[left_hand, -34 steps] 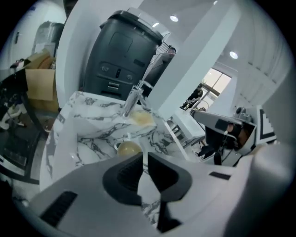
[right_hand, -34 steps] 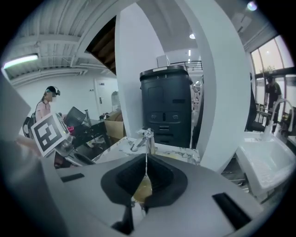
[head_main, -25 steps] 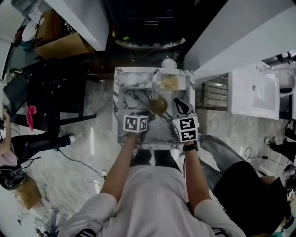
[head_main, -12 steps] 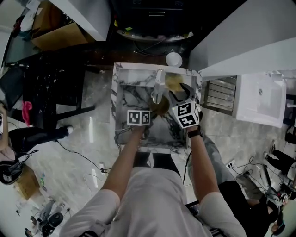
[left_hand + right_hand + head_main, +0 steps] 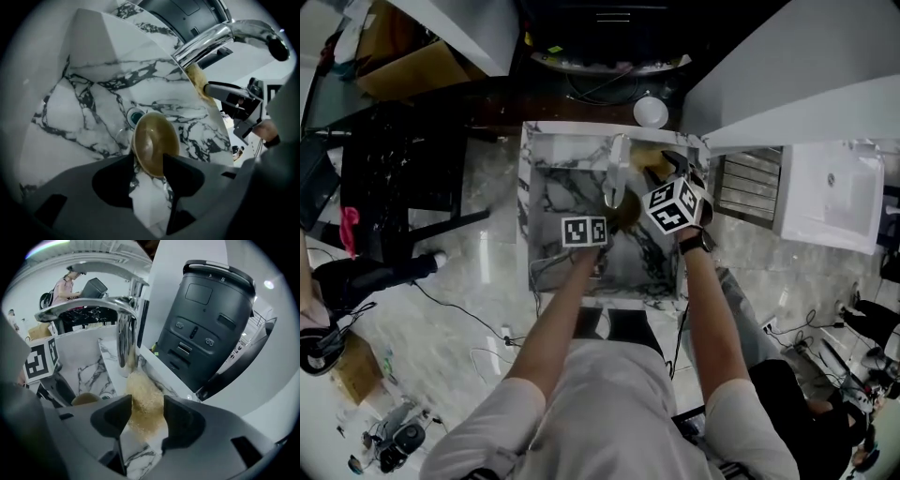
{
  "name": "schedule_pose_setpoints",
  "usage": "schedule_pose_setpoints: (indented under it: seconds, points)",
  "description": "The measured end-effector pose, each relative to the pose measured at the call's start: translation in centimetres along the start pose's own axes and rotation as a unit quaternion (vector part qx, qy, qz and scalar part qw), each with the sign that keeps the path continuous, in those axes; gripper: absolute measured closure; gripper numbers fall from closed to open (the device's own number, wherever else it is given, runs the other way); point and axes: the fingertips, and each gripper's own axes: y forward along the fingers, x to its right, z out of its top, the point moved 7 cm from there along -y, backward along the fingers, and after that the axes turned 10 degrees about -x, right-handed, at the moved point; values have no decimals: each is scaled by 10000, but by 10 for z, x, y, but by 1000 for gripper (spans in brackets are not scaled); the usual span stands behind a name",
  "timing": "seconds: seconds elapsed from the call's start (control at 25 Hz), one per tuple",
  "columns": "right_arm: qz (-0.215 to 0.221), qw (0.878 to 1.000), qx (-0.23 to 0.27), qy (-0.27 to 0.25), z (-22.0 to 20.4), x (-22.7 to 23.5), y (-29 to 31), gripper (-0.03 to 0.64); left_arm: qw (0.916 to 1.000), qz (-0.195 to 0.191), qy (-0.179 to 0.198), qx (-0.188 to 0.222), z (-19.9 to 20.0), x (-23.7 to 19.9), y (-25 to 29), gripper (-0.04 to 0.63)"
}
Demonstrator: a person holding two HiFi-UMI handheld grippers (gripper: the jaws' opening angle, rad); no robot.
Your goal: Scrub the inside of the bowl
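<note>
Pick-up step, I judge; my left gripper [image 5: 148, 158], jaws just opened wide and now easing in, straddles the near rim of the brown round bowl [image 5: 154, 138] on the white marble sink [image 5: 70, 117] floor without pressing it; my right gripper [image 5: 146, 401], jaws just opened, frames the tan scouring sponge [image 5: 140, 385] on the far right ledge, not yet gripped; next both must close.
</note>
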Motion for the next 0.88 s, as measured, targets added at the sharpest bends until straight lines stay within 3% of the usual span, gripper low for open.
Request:
schedule_pose_setpoints:
  seconds: [0.16,0.36,0.64,0.88]
  points:
    - [-28,9997,-255,-19,-1,-5,10,418,9982,508,-157,276,-1,-8,-2,518]
    - [6,9993,-288,222,-3,-7,12,453,9983,474,-265,222,4,-8,1,553]
    - [124,9986,-411,322,-18,-18,-2,499,9995,308,37,11,-7,1,-8,575]
    - [392,9983,54,426,-39,-47,-67,508,10000,50,27,54,-14,18,-45,575]
